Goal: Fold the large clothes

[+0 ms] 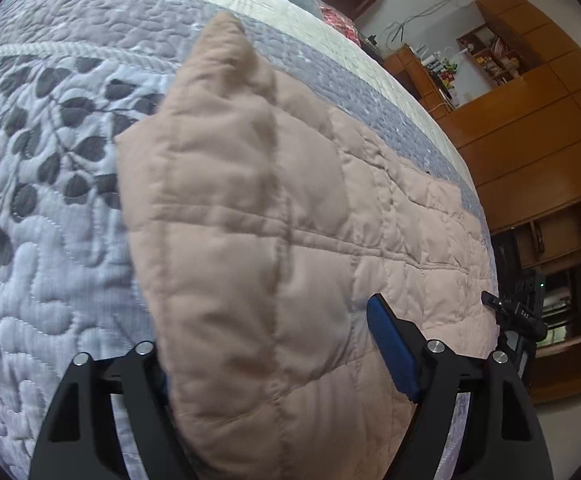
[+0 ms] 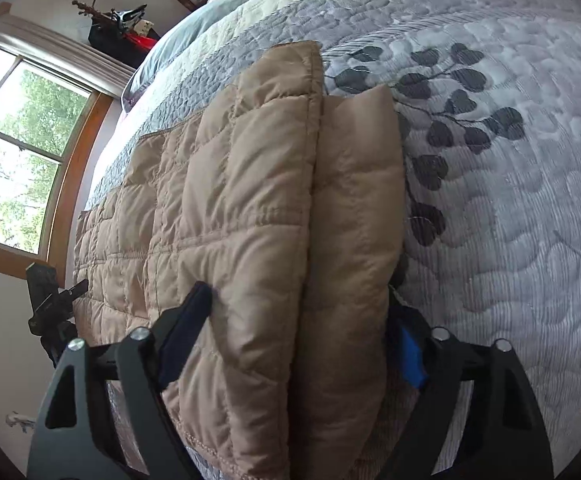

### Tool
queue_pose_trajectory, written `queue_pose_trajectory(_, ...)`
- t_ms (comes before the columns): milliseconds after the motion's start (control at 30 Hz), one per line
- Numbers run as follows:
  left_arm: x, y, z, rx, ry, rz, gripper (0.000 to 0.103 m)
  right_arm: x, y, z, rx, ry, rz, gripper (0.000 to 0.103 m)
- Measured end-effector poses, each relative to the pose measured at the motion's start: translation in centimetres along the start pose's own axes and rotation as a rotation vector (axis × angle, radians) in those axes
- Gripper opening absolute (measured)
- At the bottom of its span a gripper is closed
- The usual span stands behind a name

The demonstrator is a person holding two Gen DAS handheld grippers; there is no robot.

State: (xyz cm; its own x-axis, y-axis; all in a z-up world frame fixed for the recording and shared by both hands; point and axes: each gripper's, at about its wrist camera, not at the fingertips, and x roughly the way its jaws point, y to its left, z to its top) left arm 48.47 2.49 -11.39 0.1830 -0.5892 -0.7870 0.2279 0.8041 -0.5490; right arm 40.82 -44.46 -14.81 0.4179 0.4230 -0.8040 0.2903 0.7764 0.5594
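A tan quilted puffer garment [image 1: 250,208] lies on a bed with a grey leaf-pattern quilt [image 1: 42,208]. In the left wrist view, my left gripper [image 1: 274,344] stands wide open around a raised fold of the garment; its right blue pad [image 1: 392,348] is clear of the fabric and the left pad is hidden behind it. In the right wrist view the garment [image 2: 250,208] is folded double along one edge. My right gripper [image 2: 298,320] straddles the thick folded edge with both fingers against the fabric.
Wooden cabinets and shelves [image 1: 530,128] stand past the bed's right side. A window [image 2: 22,160] lies beyond the bed's left side. Pillows [image 2: 194,28] sit at the bed's head. A black device on a stand [image 2: 48,300] is near the bed's edge.
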Motion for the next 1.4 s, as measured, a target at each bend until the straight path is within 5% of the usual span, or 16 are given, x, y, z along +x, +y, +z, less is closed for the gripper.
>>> queue_pose_trajectory(133, 0.0, -0.4, -0.3, -0.051, -0.001, -0.045, 0.045, -0.3, 1.1, -0.5, -0.020, -0.006, 0.031, 0.031)
queue_pose_trajectory(233, -0.8, -0.4, -0.9, -0.074, -0.025, -0.076, 0.025, -1.4, 2.4, -0.9, -0.042, -0.030, 0.036, 0.020)
queue_pose_trajectory(333, -2.5, -2.4, -1.6, -0.038, -0.068, -0.049, 0.019, -3.5, 4.6, -1.7, -0.086, -0.069, 0.046, 0.017)
queue_pose_trajectory(500, -6.8, -4.9, -3.5, 0.000, -0.127, -0.054, 0.018, -7.2, 7.8, -4.2, -0.154, -0.093, 0.086, 0.017)
queue_pose_trajectory(833, -16.6, -5.7, -12.3, 0.090, -0.208, 0.012, 0.017, -10.8, 12.2, -12.1, -0.274, -0.078, 0.175, 0.016)
queue_pose_trajectory(1133, -11.2, 1.2, -15.0, 0.007, -0.115, 0.146, 0.021, -5.3, 11.2, -15.6, -0.257, 0.009, 0.106, 0.018)
queue_pose_trajectory(1267, -8.7, 3.9, -15.3, -0.018, -0.104, 0.116, 0.036, -2.8, 8.8, -15.6, -0.176, 0.058, 0.109, 0.022)
queue_pose_trajectory(1400, -8.1, 5.1, -15.6, -0.038, -0.134, 0.063, 0.036, -1.8, 8.7, -16.5, -0.180, 0.047, 0.079, 0.024)
